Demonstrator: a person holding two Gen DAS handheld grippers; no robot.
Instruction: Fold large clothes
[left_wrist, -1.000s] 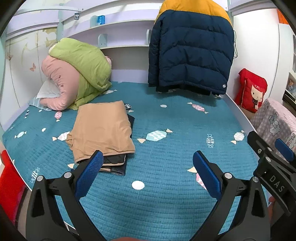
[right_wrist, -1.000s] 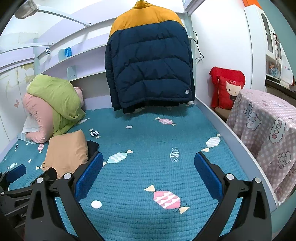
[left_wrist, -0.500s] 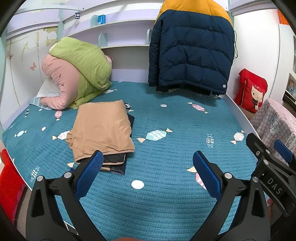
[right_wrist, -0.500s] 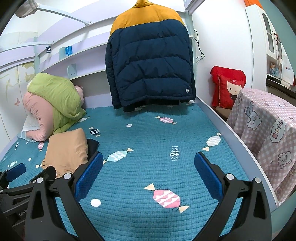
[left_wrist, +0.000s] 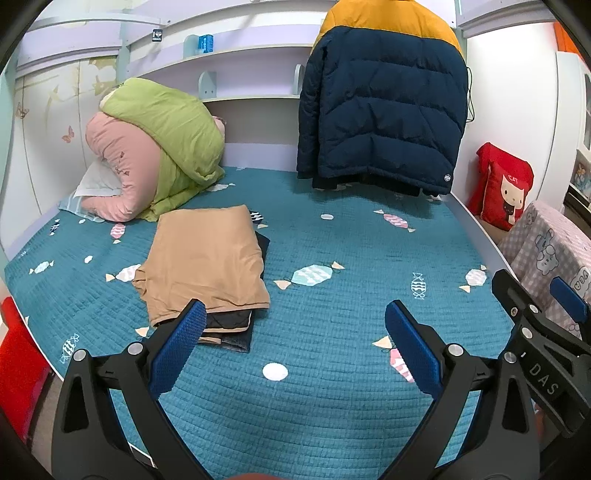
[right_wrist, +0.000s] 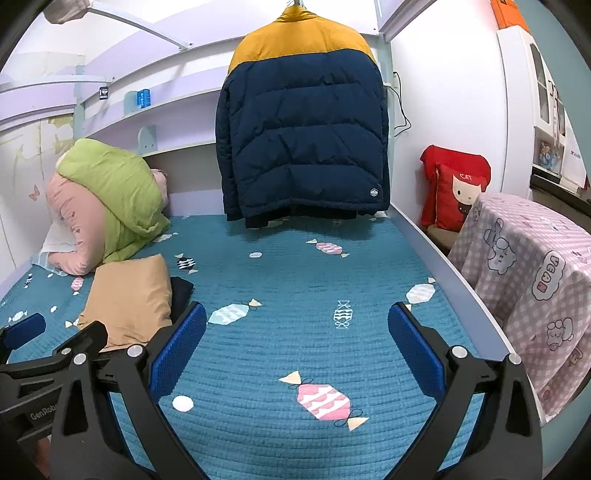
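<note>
A navy puffer jacket with a yellow yoke (left_wrist: 384, 107) (right_wrist: 306, 140) hangs at the far end of the bed. On the teal quilt lies a folded tan garment (left_wrist: 205, 262) (right_wrist: 129, 299) stacked on dark folded clothes (left_wrist: 231, 326). My left gripper (left_wrist: 295, 343) is open above the quilt's near edge, its left fingertip over the stack's near corner. My right gripper (right_wrist: 297, 343) is open with nothing between its fingers, to the right of the stack. Each gripper shows at the side of the other's view.
A rolled green and pink duvet (left_wrist: 155, 147) (right_wrist: 107, 199) sits on a pillow at the far left. A red cushion (right_wrist: 458, 188) and a pink checked cloth (right_wrist: 535, 273) stand right of the bed rail (right_wrist: 461, 280). Shelves (left_wrist: 243, 51) run along the far wall.
Both grippers have drifted slightly; the view has shifted a little. Both stay open and the clothes have not moved.
</note>
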